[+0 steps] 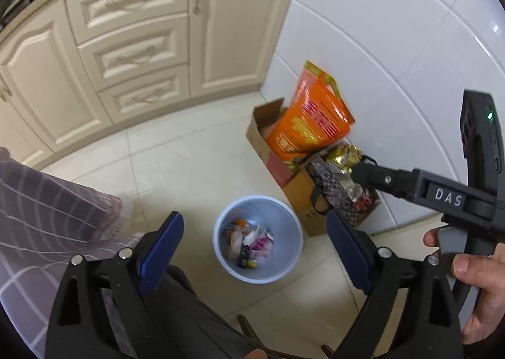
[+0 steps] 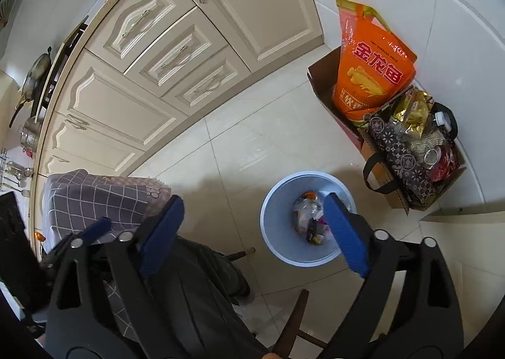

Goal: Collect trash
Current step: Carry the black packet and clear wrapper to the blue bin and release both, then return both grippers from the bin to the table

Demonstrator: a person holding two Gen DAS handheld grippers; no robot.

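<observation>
Right now we hold the left hand-held gripper (image 1: 254, 251) spread wide with nothing between its blue pads, and the right hand-held gripper (image 2: 252, 232) gapes just as wide and just as bare. Straight ahead at twelve o'clock of the left one, down on the tiled floor (image 1: 176, 163), stands the pale blue bin (image 1: 217, 242) with wrappers (image 1: 249, 243) heaped in its bottom; in the right wrist view it sits at one o'clock. We judge that a drop is done and the next piece is wanted, so the next move calls for swinging off the bin toward fresh litter, which neither view shows. At two o'clock a cardboard box (image 2: 322, 81) holds an orange sack (image 2: 372, 68), with a patterned bag (image 2: 397, 153) just beside it. A checked cloth (image 2: 91, 201) lies at nine o'clock, cabinets (image 2: 157, 52) beyond.
</observation>
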